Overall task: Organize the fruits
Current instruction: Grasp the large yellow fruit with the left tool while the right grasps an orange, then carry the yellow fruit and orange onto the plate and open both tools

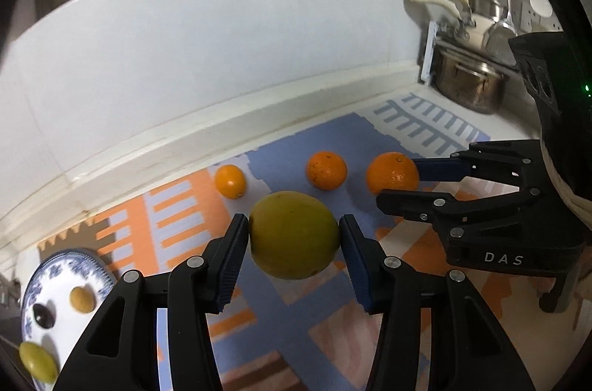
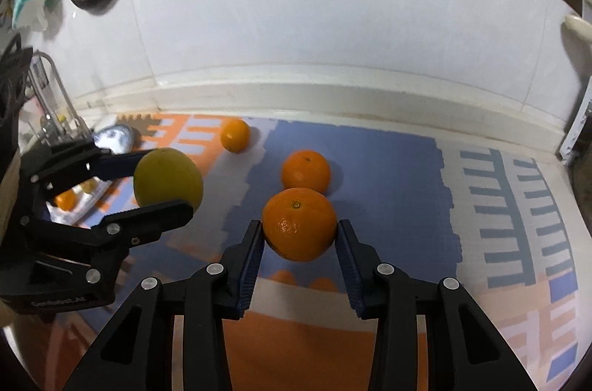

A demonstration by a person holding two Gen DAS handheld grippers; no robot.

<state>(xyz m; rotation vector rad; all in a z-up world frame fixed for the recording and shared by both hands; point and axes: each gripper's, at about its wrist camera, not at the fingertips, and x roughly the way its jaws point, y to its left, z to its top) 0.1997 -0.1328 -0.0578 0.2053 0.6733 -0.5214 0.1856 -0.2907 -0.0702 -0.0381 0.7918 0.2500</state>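
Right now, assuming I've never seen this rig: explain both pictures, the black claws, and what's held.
The claws are two hand-held grippers, each with a camera looking along its fingers. The left wrist view shows the left gripper clamped on a yellow-green fruit, with the right one beside it. The right wrist view shows the right gripper clamped on an orange. Two more oranges lie on the patterned mat. A blue-and-white plate holds small fruits.
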